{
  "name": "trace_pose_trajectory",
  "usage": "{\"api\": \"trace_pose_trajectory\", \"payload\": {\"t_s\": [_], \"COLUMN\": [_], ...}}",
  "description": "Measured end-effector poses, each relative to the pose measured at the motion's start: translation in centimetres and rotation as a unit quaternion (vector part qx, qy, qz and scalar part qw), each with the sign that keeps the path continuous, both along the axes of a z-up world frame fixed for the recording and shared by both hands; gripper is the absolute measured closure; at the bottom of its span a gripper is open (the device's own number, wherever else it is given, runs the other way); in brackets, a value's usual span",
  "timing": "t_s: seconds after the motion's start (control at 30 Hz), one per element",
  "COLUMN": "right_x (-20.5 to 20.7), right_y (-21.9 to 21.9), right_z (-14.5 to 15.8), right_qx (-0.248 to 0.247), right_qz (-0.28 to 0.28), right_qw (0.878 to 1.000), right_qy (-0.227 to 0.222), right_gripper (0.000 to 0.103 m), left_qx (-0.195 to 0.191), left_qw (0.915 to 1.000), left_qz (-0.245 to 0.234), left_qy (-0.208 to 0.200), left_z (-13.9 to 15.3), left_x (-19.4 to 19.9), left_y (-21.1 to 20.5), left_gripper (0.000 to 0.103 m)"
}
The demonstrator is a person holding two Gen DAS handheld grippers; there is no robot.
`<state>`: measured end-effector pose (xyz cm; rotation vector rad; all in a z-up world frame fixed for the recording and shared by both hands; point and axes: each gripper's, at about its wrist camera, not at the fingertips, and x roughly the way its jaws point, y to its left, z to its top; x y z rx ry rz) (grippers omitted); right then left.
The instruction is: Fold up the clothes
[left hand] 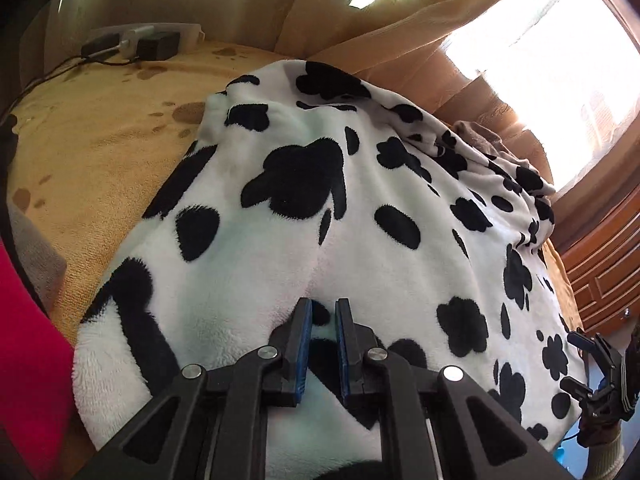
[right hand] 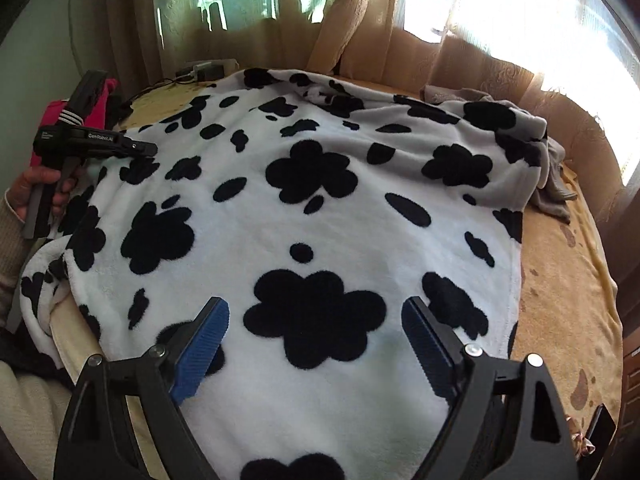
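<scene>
I have one fleece [right hand: 320,208], white with black flower blotches, spread over the tan bed cover [right hand: 568,280], and it fills most of both views. My left gripper [left hand: 323,312] has its blue pads drawn close together on a raised ridge of the fleece, pinching a fold near the edge closest to me; the cloth pulls up into a crease running away from the tips. My right gripper [right hand: 316,320] has its jaws spread wide above the flat fleece, with nothing between the pads but the pile below, and I cannot tell whether the tips touch it. In the right view I see the left hand [right hand: 36,188] wrapped round its handle at the fleece's left border, beside something red [right hand: 106,92]. Around the work: tan curtains [right hand: 360,20] hang behind the bed, two bright window areas glare through them, and one grey cloth [right hand: 556,184] lies bunched at the fleece's far right corner, partly tucked under it. One pale box [left hand: 140,40] with dark adapters and a cable sits at the far end of the bed. Brown wooden panels [left hand: 608,264] stand to the right in the left view. The fleece's near edge is cut off by my own gripper frames, and its shape as a garment is hard to make out.
</scene>
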<state>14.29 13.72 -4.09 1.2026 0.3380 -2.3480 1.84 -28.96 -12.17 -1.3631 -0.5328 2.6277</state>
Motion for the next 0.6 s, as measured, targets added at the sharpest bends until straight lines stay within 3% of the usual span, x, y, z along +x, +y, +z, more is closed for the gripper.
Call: {"api": "trace_pose_trajectory", "payload": {"t_s": [0.13, 0.27, 0.33, 0.5, 0.6], "right_x": [0.6, -0.8, -1.9, -6.6, -9.8], "right_y": [0.8, 0.4, -0.1, -2.0, -3.5], "right_z": [-1.4, -0.6, 1.4, 9.0, 10.0], "right_qx": [0.029, 0.054, 0.068, 0.060, 0.050], "right_qz": [0.005, 0.014, 0.032, 0.063, 0.068], "right_qw": [0.999, 0.997, 0.996, 0.996, 0.996], "right_qy": [-0.015, -0.050, -0.044, 0.031, 0.040], "right_gripper": [0.012, 0.012, 0.012, 0.012, 0.011], "left_qx": [0.015, 0.073, 0.083, 0.071, 0.067], "left_qw": [0.9998, 0.9972, 0.9963, 0.9968, 0.9975], "left_qz": [0.005, 0.013, 0.011, 0.005, -0.003], "left_qy": [-0.010, 0.000, 0.016, 0.035, 0.020], "left_z": [0.4, 2.1, 3.3, 5.6, 5.2], "left_x": [0.3, -0.7, -2.0, -7.2, -11.2], "left_y": [-0.6, -1.3, -1.1, 0.0, 0.4], "left_gripper": [0.090, 0.090, 0.090, 0.090, 0.090]}}
